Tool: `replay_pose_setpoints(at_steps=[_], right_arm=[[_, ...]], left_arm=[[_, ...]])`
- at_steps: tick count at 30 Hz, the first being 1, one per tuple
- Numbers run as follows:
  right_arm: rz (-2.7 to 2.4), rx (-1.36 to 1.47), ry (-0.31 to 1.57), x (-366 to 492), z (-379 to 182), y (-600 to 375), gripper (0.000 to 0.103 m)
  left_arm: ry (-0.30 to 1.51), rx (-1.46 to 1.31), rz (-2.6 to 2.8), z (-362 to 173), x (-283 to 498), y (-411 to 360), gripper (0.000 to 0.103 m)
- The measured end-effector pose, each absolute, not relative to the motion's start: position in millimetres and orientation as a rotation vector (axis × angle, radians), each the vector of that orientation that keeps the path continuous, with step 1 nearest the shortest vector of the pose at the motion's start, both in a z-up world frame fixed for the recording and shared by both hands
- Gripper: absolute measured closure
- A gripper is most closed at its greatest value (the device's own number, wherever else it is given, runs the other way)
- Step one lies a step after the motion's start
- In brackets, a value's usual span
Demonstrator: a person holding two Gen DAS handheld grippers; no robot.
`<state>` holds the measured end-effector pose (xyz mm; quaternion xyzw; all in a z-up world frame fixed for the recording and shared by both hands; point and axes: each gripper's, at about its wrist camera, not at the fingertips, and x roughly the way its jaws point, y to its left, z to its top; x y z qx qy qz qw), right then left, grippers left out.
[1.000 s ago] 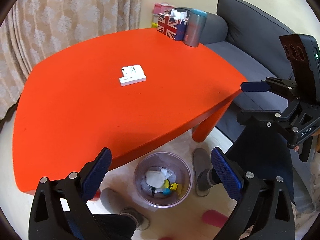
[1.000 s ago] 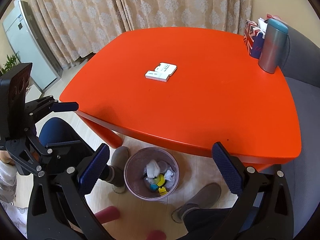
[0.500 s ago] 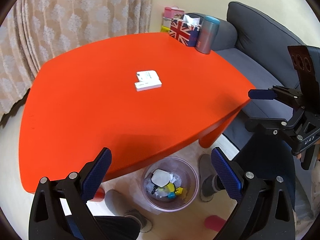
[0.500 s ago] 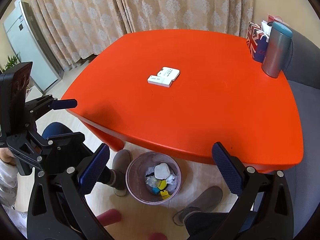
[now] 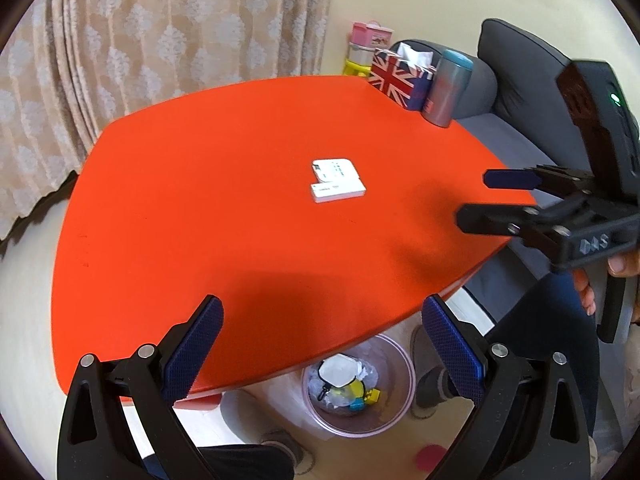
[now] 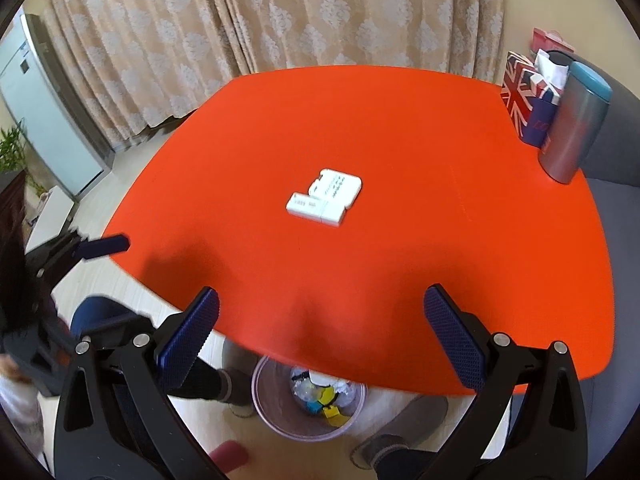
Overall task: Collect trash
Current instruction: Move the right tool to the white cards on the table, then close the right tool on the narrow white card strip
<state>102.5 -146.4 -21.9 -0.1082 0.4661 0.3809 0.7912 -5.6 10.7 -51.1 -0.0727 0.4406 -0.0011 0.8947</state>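
A small white box with an opened flap (image 5: 337,181) (image 6: 325,196) lies near the middle of the orange table (image 5: 200,208) (image 6: 400,264). On the floor under the table's near edge stands a clear bin (image 5: 357,390) (image 6: 309,398) holding crumpled paper and coloured scraps. My left gripper (image 5: 324,352) hovers open over the near edge with nothing between its fingers. My right gripper (image 6: 322,336) is open and empty too, above the same edge. Each gripper shows in the other's view, the right gripper (image 5: 496,196) at the right, the left gripper (image 6: 92,256) at the left.
A Union Jack tissue box (image 5: 400,80) (image 6: 528,100) and a grey tumbler with a teal lid (image 5: 448,88) (image 6: 574,124) stand at the table's far corner. A grey sofa (image 5: 516,80) lies beyond. Slippered feet (image 6: 400,440) flank the bin. Curtains (image 6: 280,20) hang behind.
Both grippers have risen and moved forward over the table edge, so the white box appears nearer and the bin has slid lower in view. Both stayed open.
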Motion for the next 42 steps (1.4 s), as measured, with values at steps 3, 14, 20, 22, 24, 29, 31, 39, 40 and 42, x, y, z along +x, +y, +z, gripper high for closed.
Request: replay_pose_setpoints(at_steps=[3, 14, 20, 22, 24, 29, 31, 39, 40, 42], right_arm=[[0.793, -0.234, 1.03, 113, -28, -126, 0.003], [0.611, -0.18, 1.138, 151, -63, -74, 0.003], [0.556, -0.167, 1.167, 162, -79, -58, 0.003], [0.547, -0.167, 1.178, 164, -84, -53, 0.003], [0.534, -0.165, 1.179, 164, -87, -50, 0.005], [0.515, -0.189, 1.173, 161, -87, -46, 0.029], [0.504, -0.196, 1.165, 162, -86, -47, 0.044], [0.535, -0.192, 1.156, 161, -84, -60, 0.045], [0.537, -0.191, 1.154, 162, -85, -57, 0.045], [0.546, -0.187, 1.151, 162, -83, -62, 0.045]], left_arm=[[0.91, -0.16, 0.015, -52, -5, 17, 0.007], [0.902, -0.194, 0.06, -55, -5, 39, 0.007], [0.901, -0.209, 0.075, -57, -8, 47, 0.007], [0.901, -0.215, 0.077, -58, -9, 49, 0.007], [0.901, -0.22, 0.081, -59, -10, 51, 0.007], [0.904, -0.231, 0.088, -62, -12, 54, 0.007], [0.904, -0.234, 0.089, -62, -11, 54, 0.007], [0.899, -0.223, 0.083, -63, -8, 50, 0.007], [0.898, -0.222, 0.083, -62, -7, 50, 0.007], [0.895, -0.218, 0.081, -61, -4, 48, 0.007]])
